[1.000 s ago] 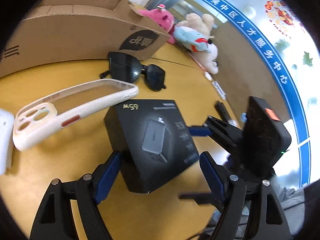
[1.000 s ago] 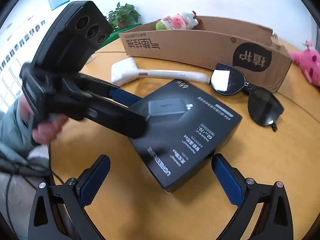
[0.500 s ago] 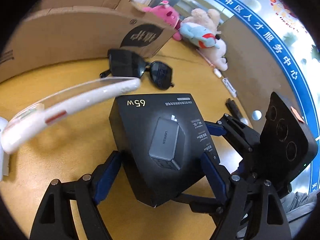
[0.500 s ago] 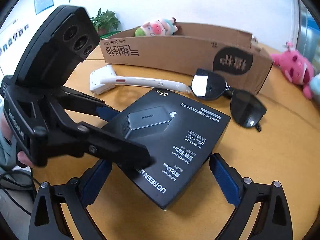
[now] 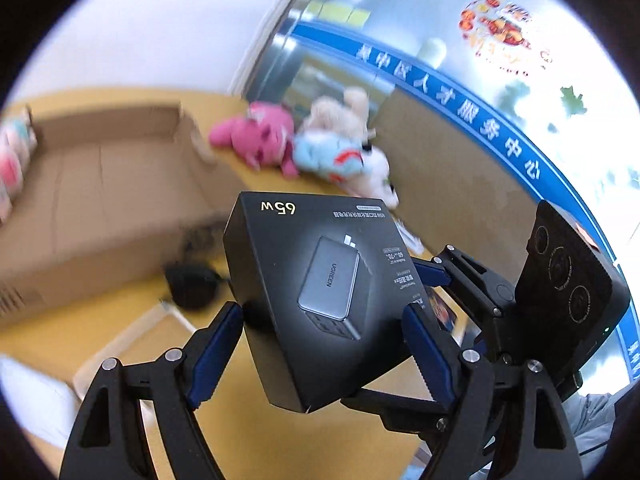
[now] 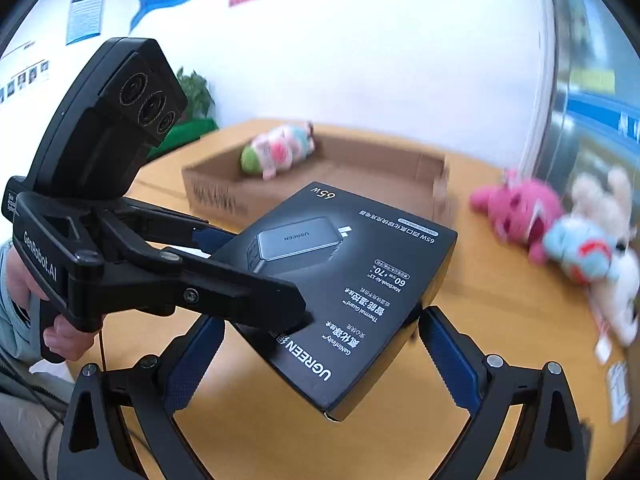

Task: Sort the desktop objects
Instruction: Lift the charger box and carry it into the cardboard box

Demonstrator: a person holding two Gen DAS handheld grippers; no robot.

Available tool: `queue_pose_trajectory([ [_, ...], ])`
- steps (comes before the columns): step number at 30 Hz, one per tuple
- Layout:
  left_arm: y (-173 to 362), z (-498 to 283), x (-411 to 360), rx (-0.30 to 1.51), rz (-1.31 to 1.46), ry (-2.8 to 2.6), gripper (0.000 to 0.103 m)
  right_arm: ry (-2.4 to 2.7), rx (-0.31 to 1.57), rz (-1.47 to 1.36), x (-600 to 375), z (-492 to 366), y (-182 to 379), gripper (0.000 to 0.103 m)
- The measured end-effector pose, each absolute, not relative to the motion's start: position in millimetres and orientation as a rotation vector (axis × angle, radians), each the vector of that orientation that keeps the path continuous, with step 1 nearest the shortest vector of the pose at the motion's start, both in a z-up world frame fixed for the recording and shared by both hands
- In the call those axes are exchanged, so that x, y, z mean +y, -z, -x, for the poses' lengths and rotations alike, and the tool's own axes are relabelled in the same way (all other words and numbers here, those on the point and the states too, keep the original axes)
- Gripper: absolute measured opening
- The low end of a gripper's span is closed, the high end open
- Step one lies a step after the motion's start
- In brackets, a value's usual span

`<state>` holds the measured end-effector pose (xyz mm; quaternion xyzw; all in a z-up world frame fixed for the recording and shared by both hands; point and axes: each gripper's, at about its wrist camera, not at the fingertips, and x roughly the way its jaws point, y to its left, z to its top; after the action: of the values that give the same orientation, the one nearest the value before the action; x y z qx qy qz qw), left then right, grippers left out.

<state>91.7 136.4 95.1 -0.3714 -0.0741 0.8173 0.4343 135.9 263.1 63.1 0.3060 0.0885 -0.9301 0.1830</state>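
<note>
A black UGREEN 65W charger box (image 5: 320, 292) (image 6: 340, 280) is lifted off the yellow table, tilted. My left gripper (image 5: 322, 340) is shut on the box by two opposite sides. My right gripper (image 6: 316, 356) is shut on the same box across its other sides. Each gripper shows in the other's view: the right one (image 5: 520, 300), the left one (image 6: 140, 260). The open cardboard box (image 5: 100, 184) (image 6: 340, 168) lies beyond on the table.
Black sunglasses (image 5: 192, 284) and a white phone case (image 5: 132, 344) lie on the table (image 5: 48, 336) below the box. Plush toys, pink (image 5: 260, 136) (image 6: 520, 212) and blue-white (image 5: 340, 160) (image 6: 588, 252), lie to the right. Another plush (image 6: 276, 152) lies inside the cardboard box.
Both grippers closed on the charger box and raised it off the table; the views tilted upward, and the cardboard box's inside now shows.
</note>
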Motion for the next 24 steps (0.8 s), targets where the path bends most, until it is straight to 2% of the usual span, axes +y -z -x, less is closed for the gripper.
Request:
queue_pose_trajectory([
  [5, -141, -66, 105, -0.142, 0.785, -2.167, 0.082, 2.618, 0.363, -0.695, 237, -99, -105, 0.099],
  [11, -184, -13, 64, -0.117, 0.700, -2.301, 0.082, 2.552, 0.315, -0.530, 206, -31, -144, 0.099],
  [24, -218, 125, 23, -0.147, 0.677, -2.408, 0.082, 2.424, 0.258, -0.494, 173, 147, -189, 0.098],
])
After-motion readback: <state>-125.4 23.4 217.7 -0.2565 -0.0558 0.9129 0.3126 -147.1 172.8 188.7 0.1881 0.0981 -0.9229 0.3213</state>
